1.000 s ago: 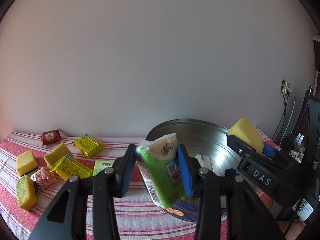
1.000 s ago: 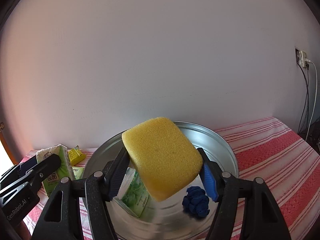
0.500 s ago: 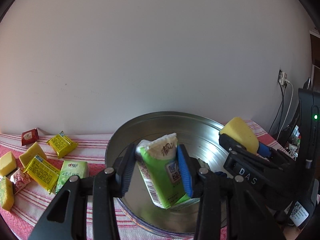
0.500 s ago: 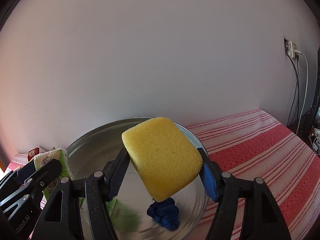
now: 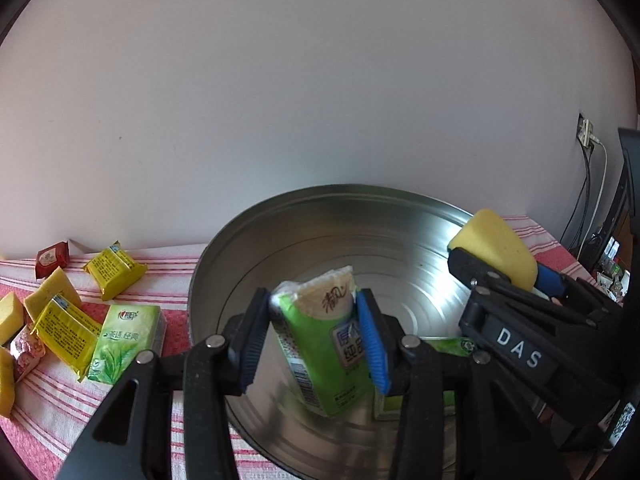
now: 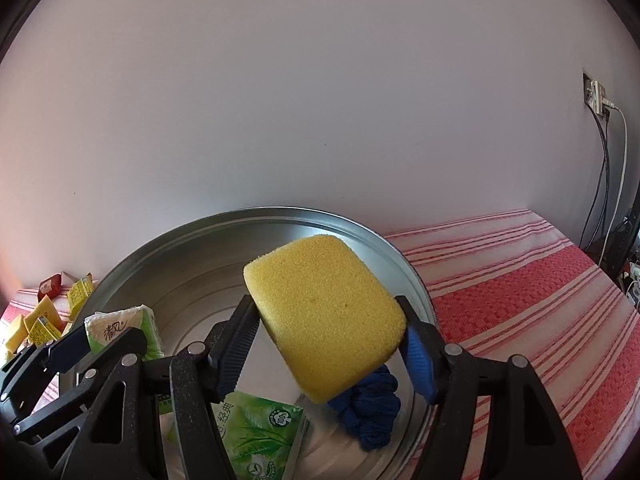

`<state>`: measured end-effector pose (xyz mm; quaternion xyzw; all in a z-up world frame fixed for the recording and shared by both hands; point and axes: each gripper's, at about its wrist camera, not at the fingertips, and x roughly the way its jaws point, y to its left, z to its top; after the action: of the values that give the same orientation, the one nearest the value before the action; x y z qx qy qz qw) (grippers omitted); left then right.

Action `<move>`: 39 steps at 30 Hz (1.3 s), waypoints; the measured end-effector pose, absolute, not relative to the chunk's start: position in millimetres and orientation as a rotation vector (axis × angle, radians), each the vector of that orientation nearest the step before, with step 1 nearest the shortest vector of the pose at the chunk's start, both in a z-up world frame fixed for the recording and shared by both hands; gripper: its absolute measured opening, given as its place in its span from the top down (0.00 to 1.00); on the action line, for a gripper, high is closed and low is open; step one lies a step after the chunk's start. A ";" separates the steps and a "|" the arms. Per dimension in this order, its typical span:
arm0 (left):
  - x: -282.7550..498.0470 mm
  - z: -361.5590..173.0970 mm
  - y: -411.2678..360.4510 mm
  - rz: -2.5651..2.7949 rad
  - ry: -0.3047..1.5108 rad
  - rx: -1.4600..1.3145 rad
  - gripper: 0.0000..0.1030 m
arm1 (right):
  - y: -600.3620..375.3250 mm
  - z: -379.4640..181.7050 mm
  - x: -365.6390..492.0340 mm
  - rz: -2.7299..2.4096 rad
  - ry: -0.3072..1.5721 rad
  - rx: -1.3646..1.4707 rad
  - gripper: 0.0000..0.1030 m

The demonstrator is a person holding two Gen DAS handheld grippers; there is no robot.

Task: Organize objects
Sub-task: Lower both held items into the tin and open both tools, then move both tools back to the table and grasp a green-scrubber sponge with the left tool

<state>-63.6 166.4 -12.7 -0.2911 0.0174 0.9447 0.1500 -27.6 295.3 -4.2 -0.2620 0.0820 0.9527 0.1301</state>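
My left gripper [image 5: 312, 294] hangs over the round metal basin [image 5: 400, 208]. A green-and-white tissue pack [image 5: 320, 344] stands tilted between its pads; the jaws are opening, and the pads still touch the pack. To the right, my right gripper [image 6: 323, 304] holds a yellow sponge [image 6: 324, 320] above the same basin [image 6: 280, 212]. Its jaws are easing open too, the sponge still wedged between the pads. A second green tissue pack [image 6: 256, 428] and a blue cloth bundle [image 6: 372, 408] lie on the basin floor.
Left of the basin, on the red-striped cloth [image 6: 520, 300], lie yellow packets [image 5: 114, 268], a green tissue pack [image 5: 124, 340], a red packet [image 5: 52, 256] and yellow sponges [image 5: 50, 288]. A wall socket with cables [image 6: 596, 96] is at the far right.
Both grippers have moved forward and down over the basin, which now fills more of each view. The pack and the sponge stay between the pads.
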 end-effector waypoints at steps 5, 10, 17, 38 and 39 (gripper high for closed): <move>-53.9 -4.0 154.0 2.740 -0.008 -0.785 0.17 | 300.0 -0.5 -24.7 2.784 0.300 -0.752 0.29; -37.3 14.1 137.7 2.808 -0.040 -0.622 0.01 | 297.6 14.7 -10.7 2.821 0.407 -0.675 0.22; -40.4 4.5 132.2 2.868 0.043 -0.666 0.01 | 319.0 21.0 6.1 2.776 0.548 -0.522 0.22; -21.3 -7.2 83.2 3.016 0.106 -0.730 0.01 | 289.3 16.4 23.5 2.726 0.494 -0.402 0.21; -20.8 -8.1 78.6 3.024 0.110 -0.728 0.01 | 285.9 16.2 25.0 2.729 0.483 -0.391 0.21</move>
<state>-20.8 78.6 -8.1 -0.2340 0.0352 0.9715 0.0148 25.0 285.9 16.2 -0.1377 0.1699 0.9608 0.1704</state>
